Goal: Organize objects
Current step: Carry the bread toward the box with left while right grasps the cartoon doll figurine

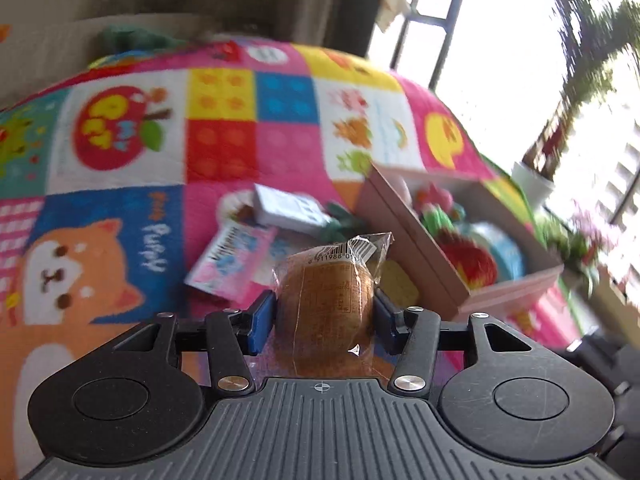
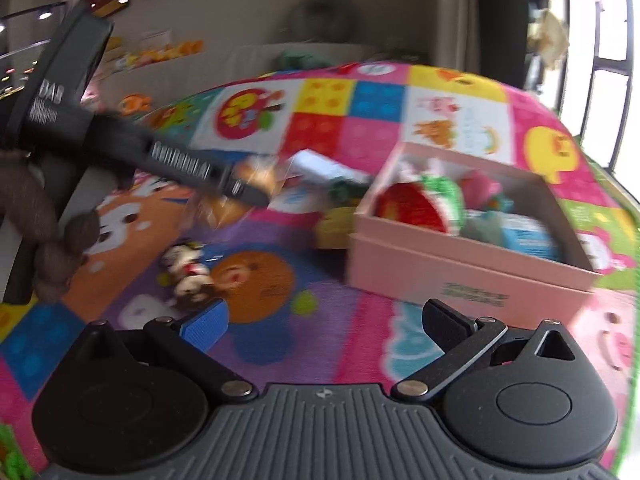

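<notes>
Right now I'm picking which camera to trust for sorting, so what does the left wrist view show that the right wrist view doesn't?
Only the left wrist view shows the left gripper clamped on the wrapped bun, barcode readable. Only the right wrist view shows the right gripper open and empty, and the small plush toy on the mat. Both show the pink box holding toys, the white carton and the patterned mat.

Bright patchwork cartoon play mat [image 1: 224, 128], beige wall [image 2: 248, 12], sunlit dark-framed windows [image 1: 448, 20]
</notes>
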{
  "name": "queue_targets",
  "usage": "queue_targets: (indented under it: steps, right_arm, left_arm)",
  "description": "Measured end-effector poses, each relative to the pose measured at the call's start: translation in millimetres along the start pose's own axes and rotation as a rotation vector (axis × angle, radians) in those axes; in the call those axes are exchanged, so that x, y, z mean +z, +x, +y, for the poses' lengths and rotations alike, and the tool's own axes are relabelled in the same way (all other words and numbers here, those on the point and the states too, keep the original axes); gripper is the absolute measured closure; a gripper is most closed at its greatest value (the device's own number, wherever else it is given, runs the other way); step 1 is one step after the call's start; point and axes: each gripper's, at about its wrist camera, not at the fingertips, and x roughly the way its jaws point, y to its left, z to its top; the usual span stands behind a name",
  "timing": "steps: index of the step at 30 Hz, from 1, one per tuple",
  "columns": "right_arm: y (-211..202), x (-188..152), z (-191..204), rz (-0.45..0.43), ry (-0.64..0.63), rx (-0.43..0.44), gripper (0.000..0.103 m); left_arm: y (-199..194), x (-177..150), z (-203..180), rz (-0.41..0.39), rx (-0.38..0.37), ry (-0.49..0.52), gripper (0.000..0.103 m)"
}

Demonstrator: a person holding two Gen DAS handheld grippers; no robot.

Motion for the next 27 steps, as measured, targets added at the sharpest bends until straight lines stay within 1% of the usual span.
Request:
queue_targets:
  steps: [2,4,6,7,8,9,10,12,14,16,18,21,24,26,27]
  right_arm:
    - [17,9,15,0.035,-0.028,0.073,0.017]
    - [34,18,29,0.061,-0.057,0.122,0.025]
    - [50,25,42,0.071,-0.098,0.128,0.029]
    - [57,27,49,0.08,-0.117,0.134,0.034]
    - [64,29,54,0.095,-0.132,0.146,0.043]
    - [70,30,59,0.115,-0.143,0.157,0.048]
    - [75,32,62,0.14,-0.151,0.159,0.06]
    - [73,34,63,0.14,-0.152,0.14,0.061]
    - [58,35,55,0.116,-0.139,0.13,0.061]
    - [36,36,37,0.081,-0.101,0.123,0.061]
    - [11,35,12,0.045,-0.045,0.098,0.061]
    - [-36,30,-30,-0.037,0.029,-0.006,0.061]
    - [-76,25,-71,-0.125,0.108,-0.141,0.061]
    - [-92,22,-94,-0.165,0.154,-0.238,0.061]
    - [-98,21,-105,-0.176,0.177,-0.271,0.061]
  left_arm:
    - [-17,1,8,-0.039,0.0,-0.036,0.047]
    - [-31,2,12,-0.07,0.005,-0.059,0.047]
    - [-41,2,15,-0.089,0.01,-0.076,0.047]
    - [-44,2,15,-0.092,0.012,-0.081,0.047]
    - [-45,2,14,-0.093,0.013,-0.081,0.047]
    - [-47,1,14,-0.091,0.015,-0.078,0.047]
    - [-47,0,13,-0.087,0.018,-0.074,0.047]
    - [-48,-2,10,-0.076,0.022,-0.065,0.047]
    - [-47,-5,7,-0.064,0.021,-0.058,0.047]
    - [-45,-7,0,-0.051,0.014,-0.05,0.047]
    - [-40,-8,-10,-0.036,-0.006,-0.04,0.047]
    - [-29,-3,-35,-0.016,-0.07,-0.007,0.047]
    - [-8,13,-76,0.0,-0.164,0.048,0.047]
    - [13,25,-102,0.002,-0.218,0.053,0.047]
    - [26,31,-113,-0.001,-0.236,0.042,0.047]
